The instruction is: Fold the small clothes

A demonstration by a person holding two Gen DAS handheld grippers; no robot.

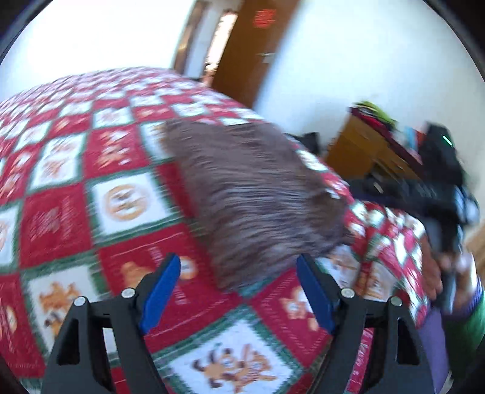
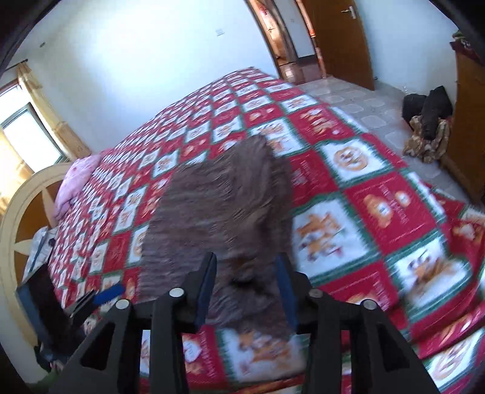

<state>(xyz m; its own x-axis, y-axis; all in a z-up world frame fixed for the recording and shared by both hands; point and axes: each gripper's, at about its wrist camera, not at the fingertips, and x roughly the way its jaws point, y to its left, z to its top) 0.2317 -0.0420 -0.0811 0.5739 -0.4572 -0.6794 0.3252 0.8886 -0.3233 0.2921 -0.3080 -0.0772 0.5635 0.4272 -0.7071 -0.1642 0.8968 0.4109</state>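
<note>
Covering the bed, a checked quilt (image 2: 379, 209) bears brown cloth (image 2: 224, 197); both grippers gape.

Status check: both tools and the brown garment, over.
Left tool open, nothing between the pads. Right tool partly open over the brown garment, grip unclear through blur. Garment lies on the checked bedspread. Nothing in the way.

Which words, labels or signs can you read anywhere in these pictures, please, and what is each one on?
None can be read.
Red squares of the bedspread: lines of lettering, too blurred to read.
White squares of the bedspread: round emblems with cartoon figures, any lettering blurred.
Red sign on the wooden door: smeared, unreadable.
Brown garment: no text visible.
</note>
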